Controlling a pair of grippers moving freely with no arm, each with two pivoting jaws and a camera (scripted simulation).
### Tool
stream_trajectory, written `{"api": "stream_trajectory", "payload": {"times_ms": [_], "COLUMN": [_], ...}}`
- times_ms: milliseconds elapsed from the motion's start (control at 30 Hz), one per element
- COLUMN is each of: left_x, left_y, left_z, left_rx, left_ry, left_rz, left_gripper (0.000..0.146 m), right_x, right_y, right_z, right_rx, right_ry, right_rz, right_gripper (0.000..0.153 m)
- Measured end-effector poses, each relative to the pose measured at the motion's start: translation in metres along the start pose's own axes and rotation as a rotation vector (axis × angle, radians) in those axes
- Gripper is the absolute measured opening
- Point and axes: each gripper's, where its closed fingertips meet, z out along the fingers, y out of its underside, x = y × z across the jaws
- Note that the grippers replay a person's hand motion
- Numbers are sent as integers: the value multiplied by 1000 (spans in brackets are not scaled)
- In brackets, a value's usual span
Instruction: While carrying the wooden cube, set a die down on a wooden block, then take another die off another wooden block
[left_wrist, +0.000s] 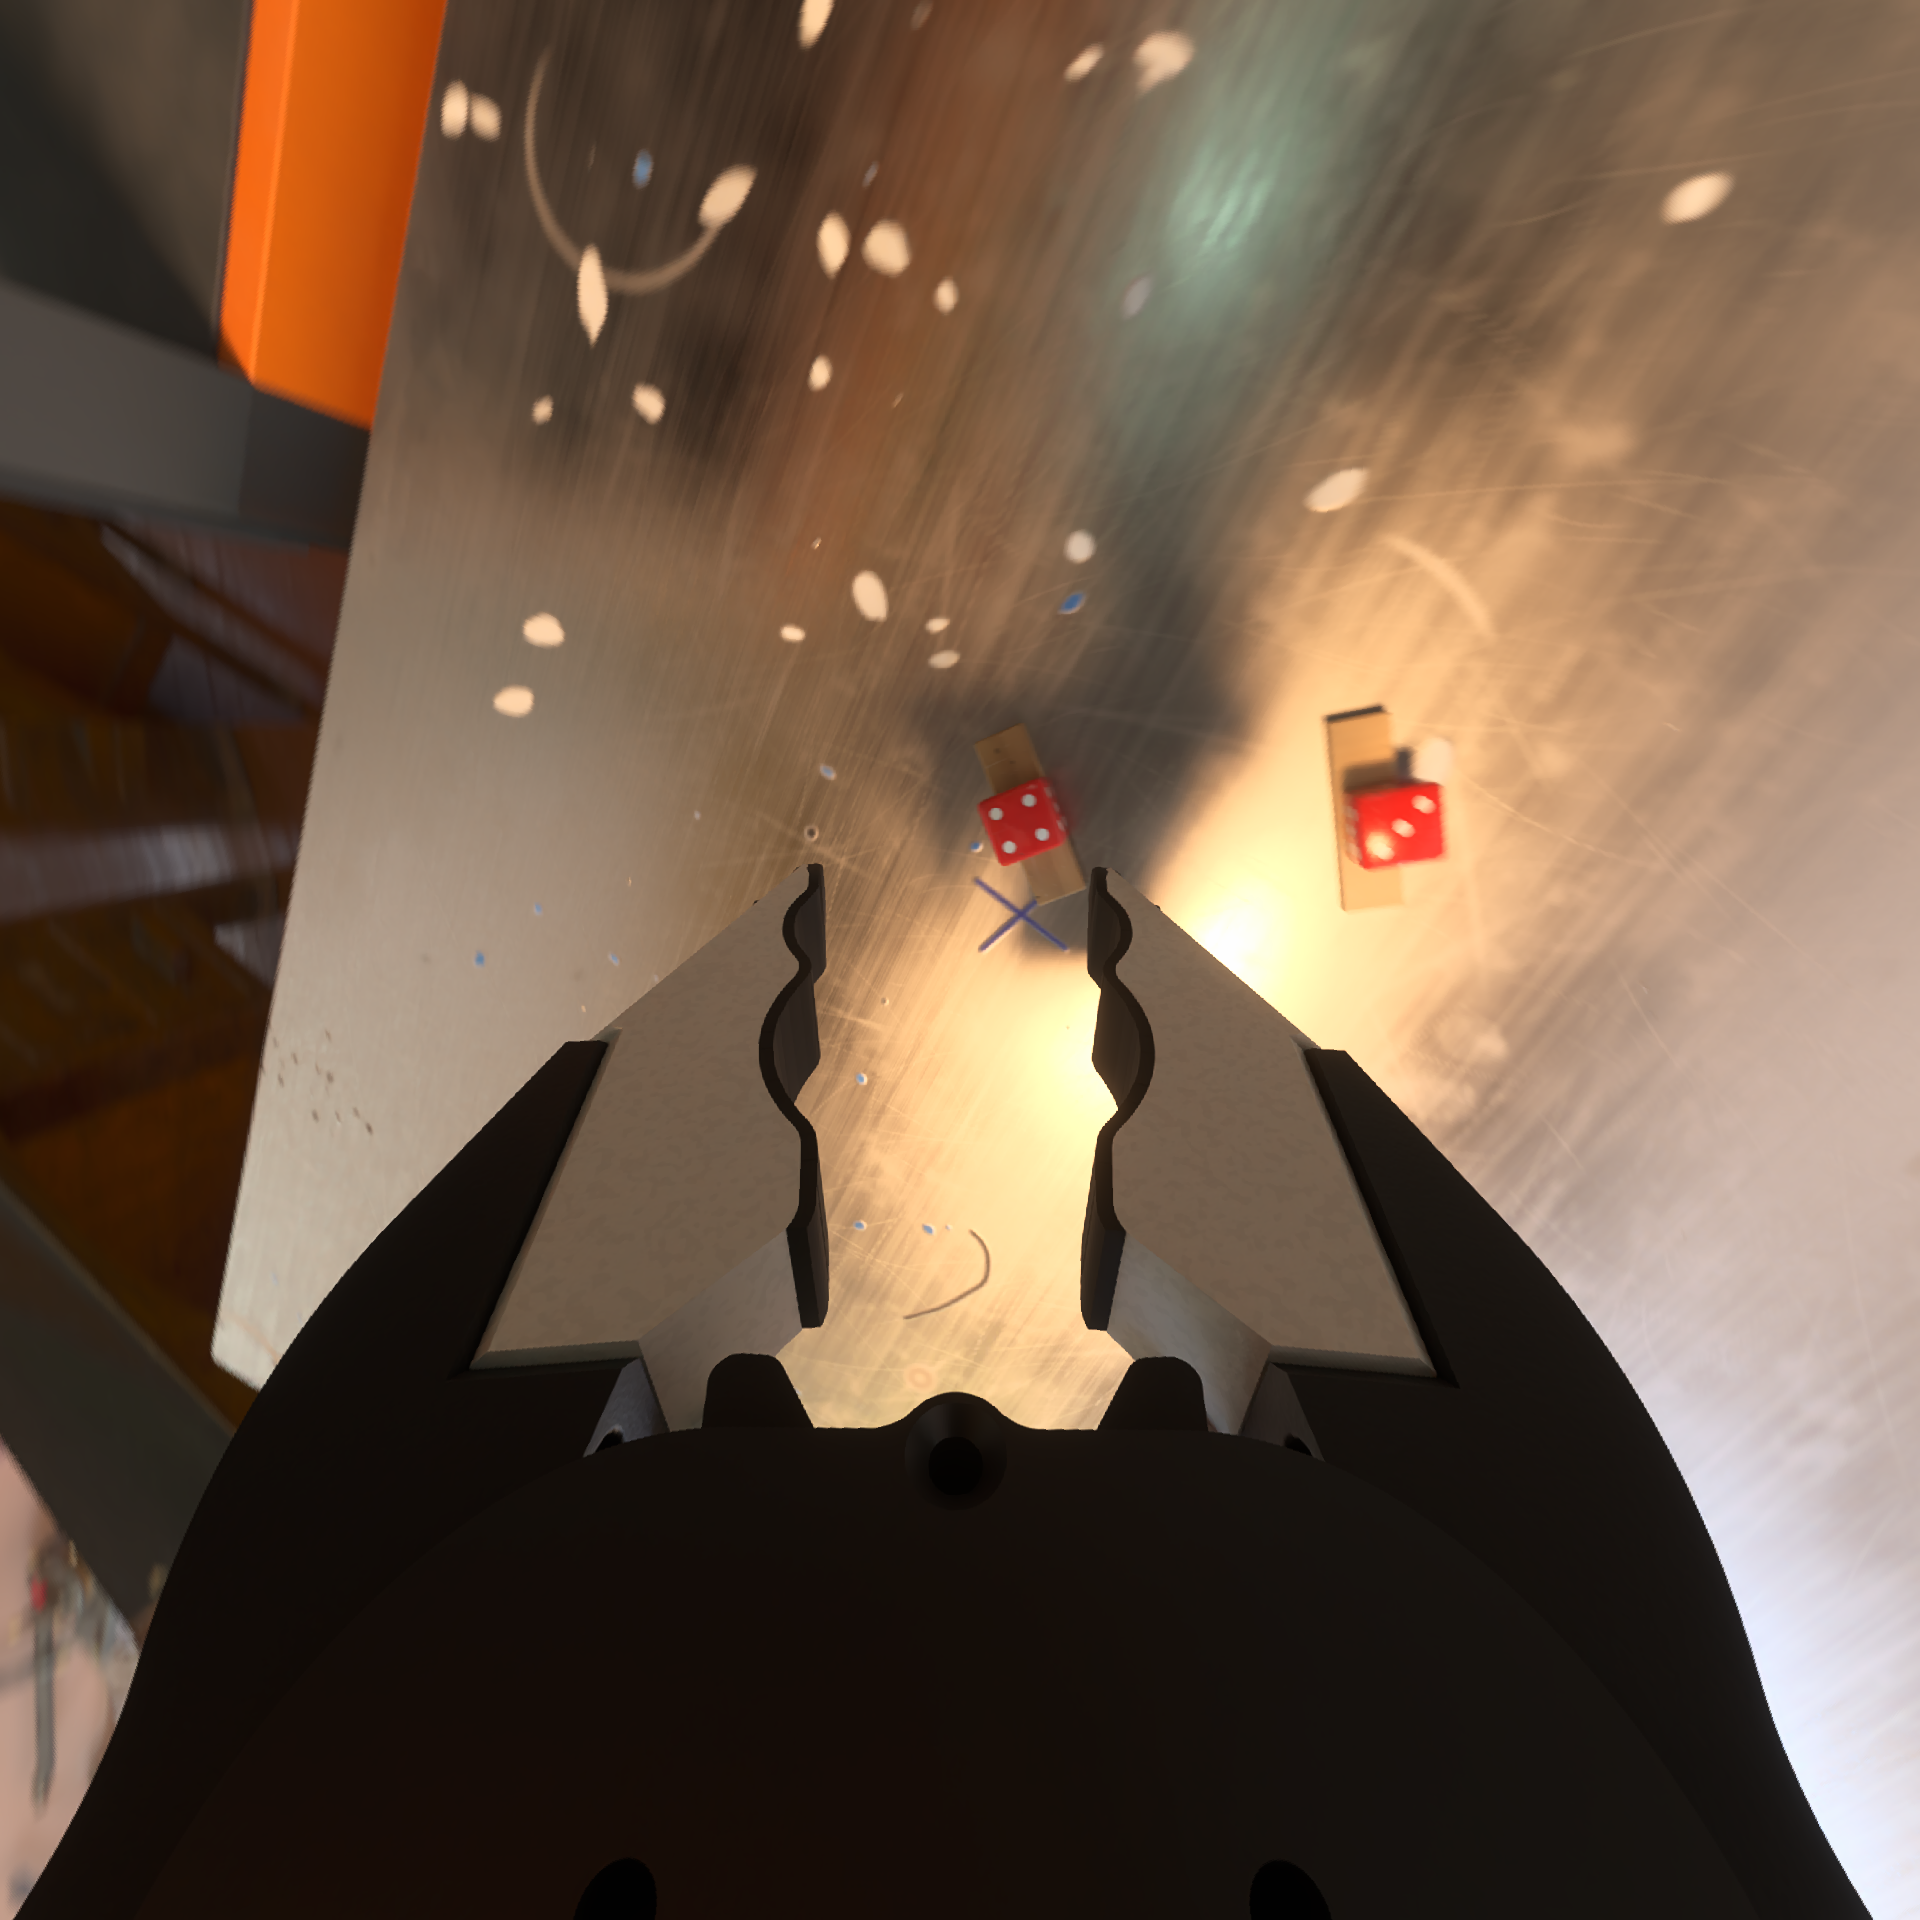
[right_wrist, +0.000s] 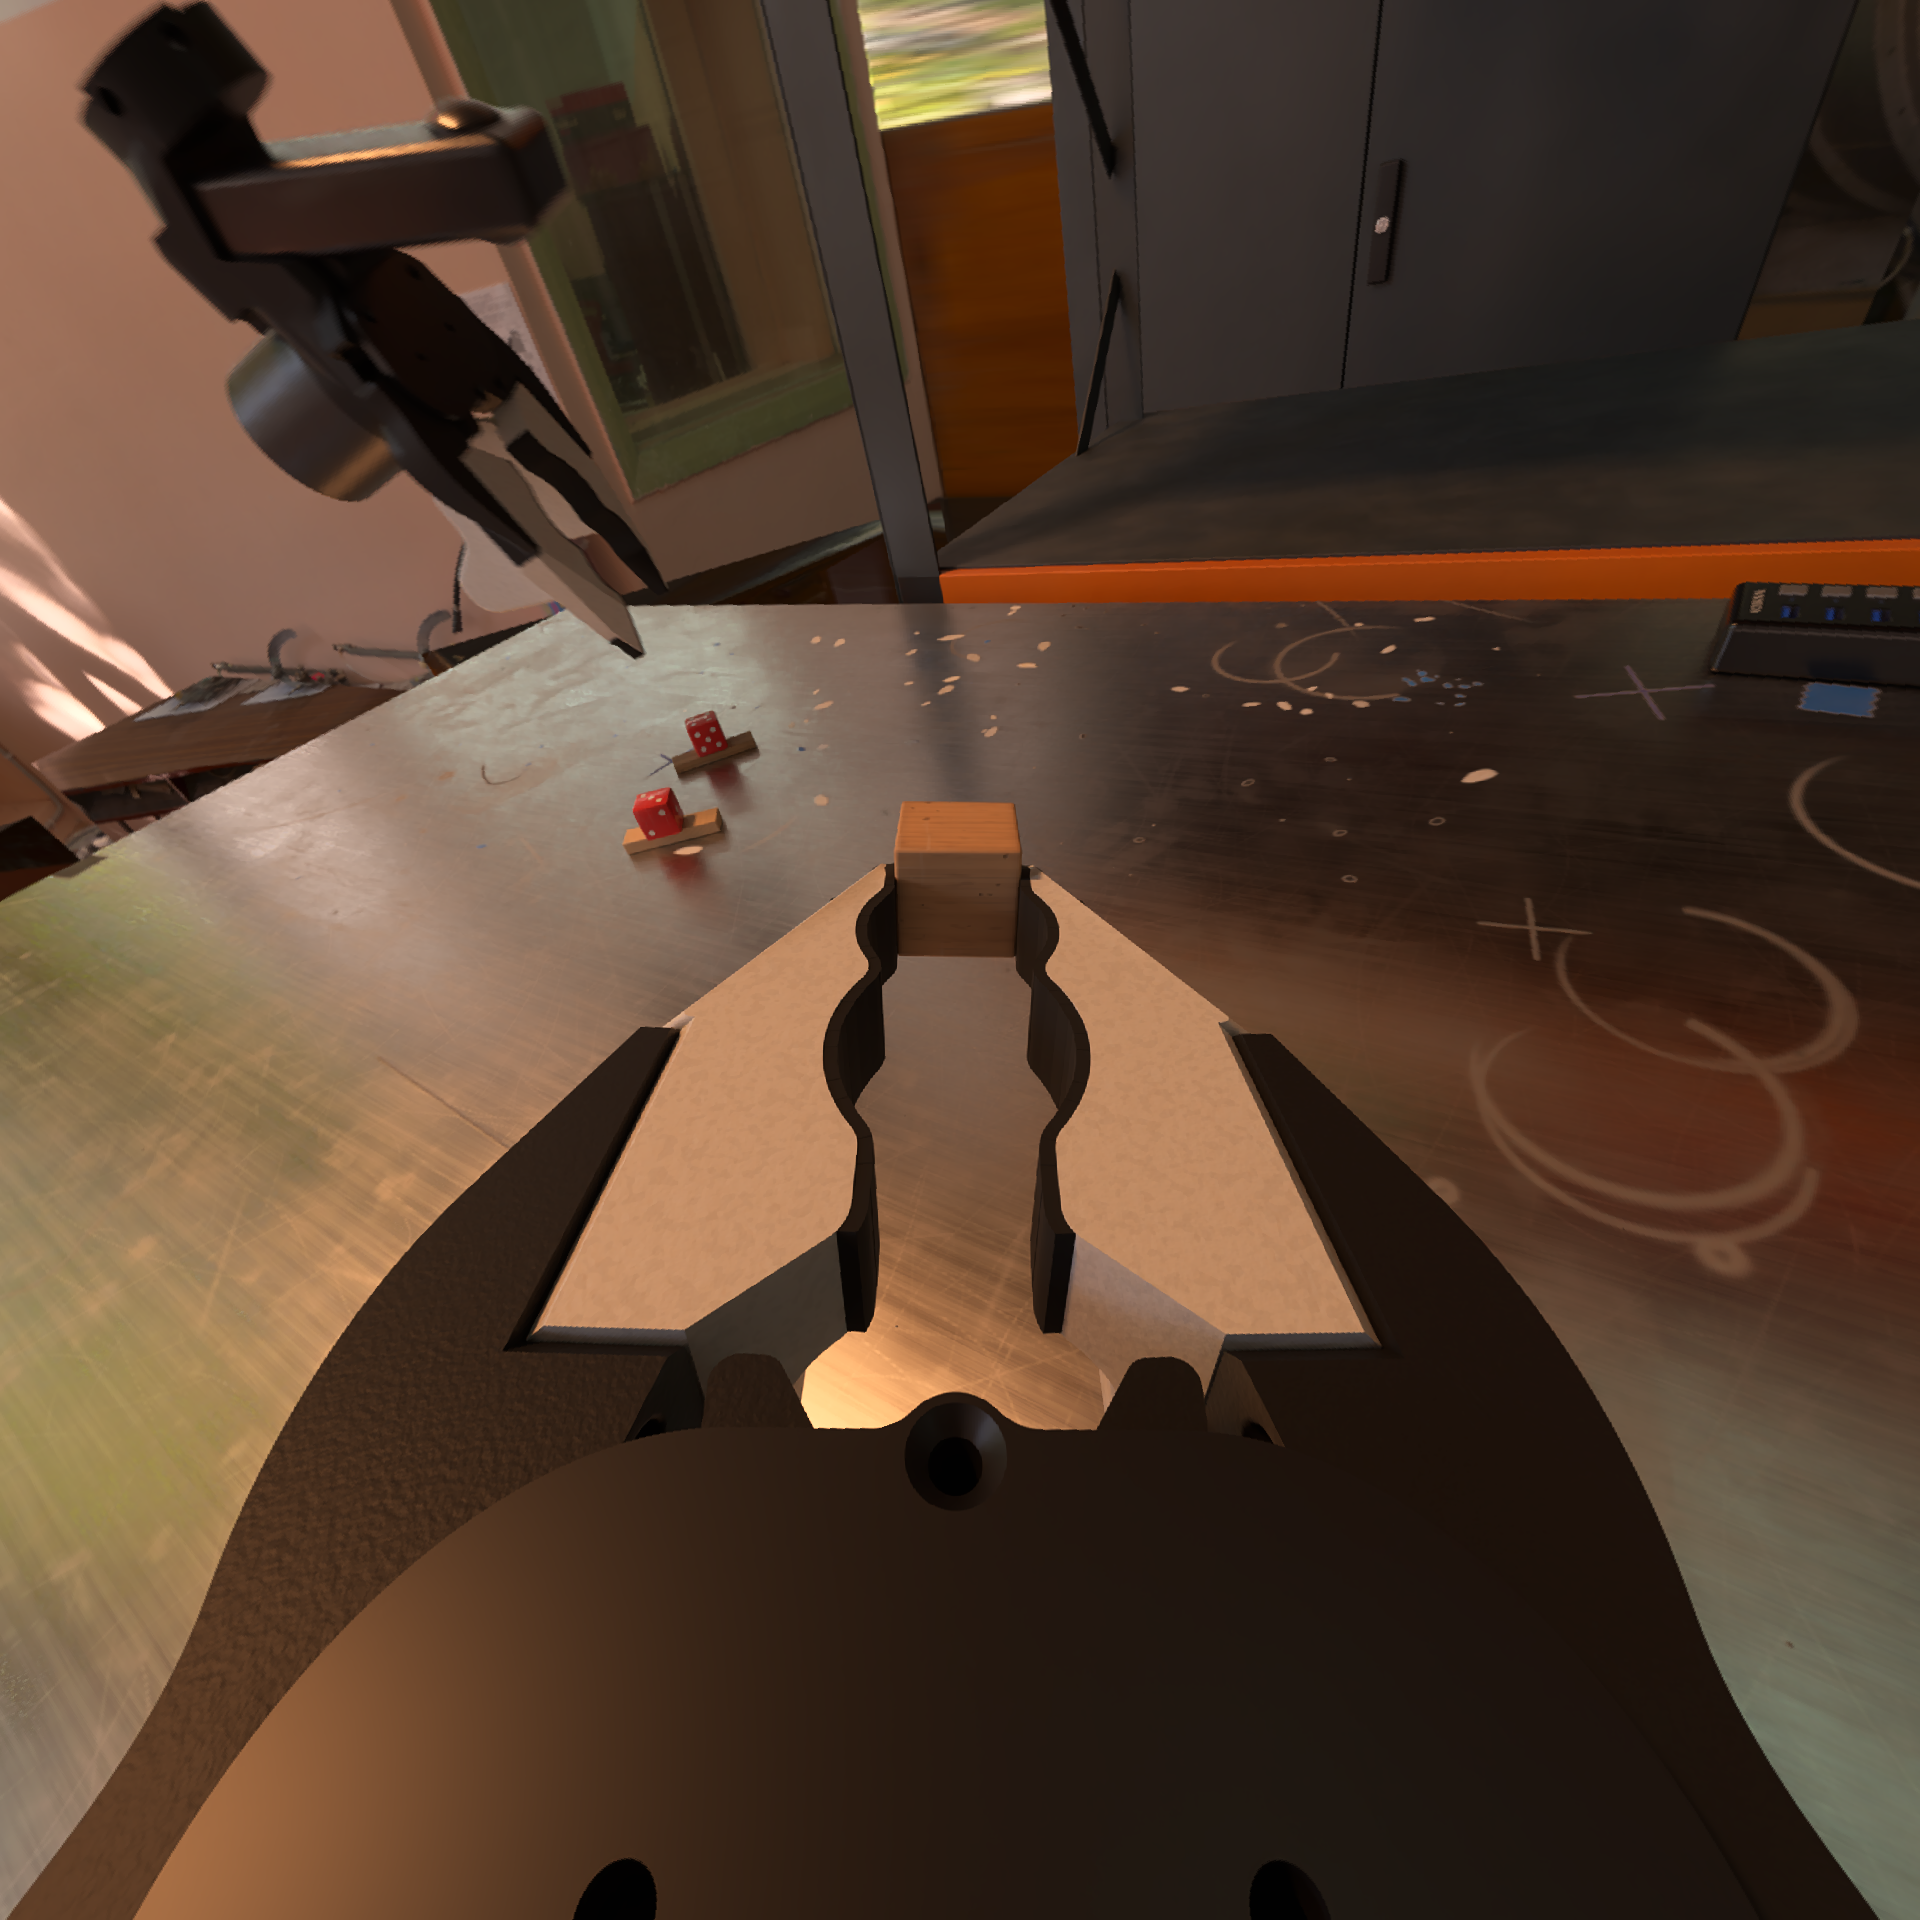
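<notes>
While the left gripper (left_wrist: 956, 894) hangs above the scratched metal table (left_wrist: 1558, 1143) in the left wrist view, its jaws stand well apart with nothing between them. Just beyond its fingertips, near the frame's centre, a red die (left_wrist: 1021, 821) sits on a thin wooden block (left_wrist: 1060, 878), with a blue cross mark (left_wrist: 1018, 916) on the table touching the block's near end. To the right of centre a second red die (left_wrist: 1397, 823) rests on another wooden block (left_wrist: 1363, 743), overhanging its right edge. An orange bar (left_wrist: 322, 197) runs along the table's edge in the upper left. Seen from the right wrist view, the right gripper (right_wrist: 956, 883) pinches the wooden cube (right_wrist: 956, 878) between its fingertips at the frame's centre, held clear above the table (right_wrist: 312, 1039). Left of the cube, both dice sit on their blocks: the nearer die (right_wrist: 656, 812) on its block (right_wrist: 701, 827), the farther die (right_wrist: 707, 734) on its block (right_wrist: 740, 745) just above it in the frame. The left gripper (right_wrist: 623, 623) shows in the upper left, pointing down toward the table's far edge, its fingers parted and empty, well apart from the dice.
</notes>
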Motion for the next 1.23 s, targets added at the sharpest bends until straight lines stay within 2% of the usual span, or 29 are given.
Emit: {"api": "stream_trajectory", "payload": {"times_ms": [67, 167, 367, 500, 567, 667, 767, 900, 1000, 1133, 1233], "left_x": [-4, 0, 17, 16, 16, 21, 39, 78, 111, 136, 145], "left_y": [3, 1, 13, 18, 18, 16, 6, -23, -43, -59, -64], "left_z": [16, 29, 47, 59, 61, 60, 47, -3, -37, -59, -61], "left_rx": [-68, -68, -68, -58, -26, 24, 136, 407, 569, 661, 669], "left_ry": [-39, -47, -62, -86, -81, -71, 5, 148, 254, 326, 333], "left_rz": [-93, -258, -367, -392, -403, -338, -236, 6, 157, 248, 284], "left_gripper": [49, 50, 57, 43, 19, 19, 19, 19, 19, 19, 19], "right_x": [-3, -4, -2, -2, -2, -5, -10, -29, -43, -65, -78], "right_y": [2, 4, 7, 8, 9, 8, 7, -8, -27, -43, -48], "right_z": [1, 1, -2, -2, -1, 0, 2, 13, 34, 65, 79], "right_rx": [-8, -18, -27, -34, -38, -32, -24, 16, 36, 59, 53], "right_ry": [-8, -11, -6, -11, -14, -36, -89, -307, -475, -662, -735], "right_rz": [-8, -15, -13, -3, -7, -2, 14, 52, 119, 210, 239], "right_gripper": [21, 21, 21, 21, 21, 21, 21, 21, 21, 21, 21]}}
